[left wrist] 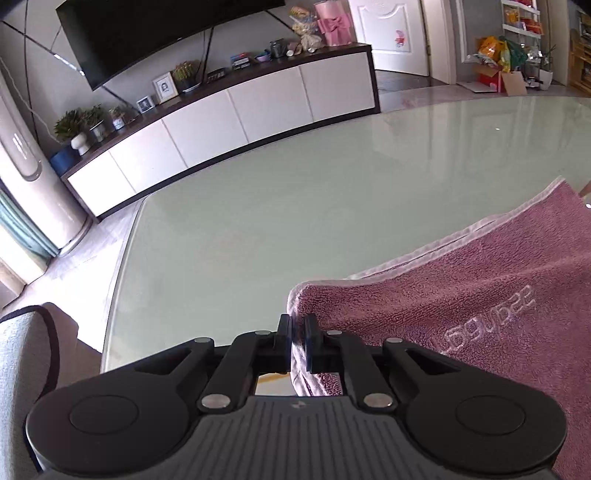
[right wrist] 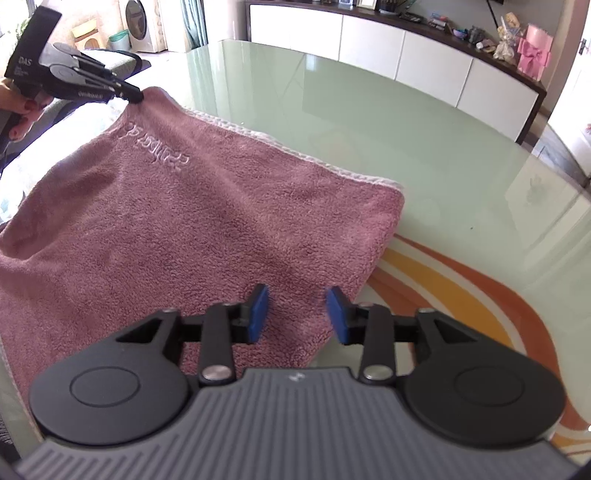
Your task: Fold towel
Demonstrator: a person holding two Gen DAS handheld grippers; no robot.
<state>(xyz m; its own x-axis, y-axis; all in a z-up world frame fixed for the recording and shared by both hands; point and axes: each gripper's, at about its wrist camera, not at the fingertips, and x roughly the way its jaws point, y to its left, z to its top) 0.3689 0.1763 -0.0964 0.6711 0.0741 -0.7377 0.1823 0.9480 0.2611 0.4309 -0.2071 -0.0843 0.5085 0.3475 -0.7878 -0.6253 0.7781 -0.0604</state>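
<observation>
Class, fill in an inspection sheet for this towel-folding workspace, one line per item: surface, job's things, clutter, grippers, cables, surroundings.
Surface: glossy pale-green glass table, orange and yellow swirl print at its near right.
Job's things: pink towel, white-edged, lying on the table with one corner lifted.
Clutter: nothing seen on the table besides the towel.
Grippers: left gripper shut on the towel's raised corner; right gripper open, fingers above the towel's near edge, not pressing it.
Cables: nothing seen on the table; dark cords hang below the TV.
Surroundings: white sideboard with potted plants, photo frames, pink gift box; white door.
</observation>
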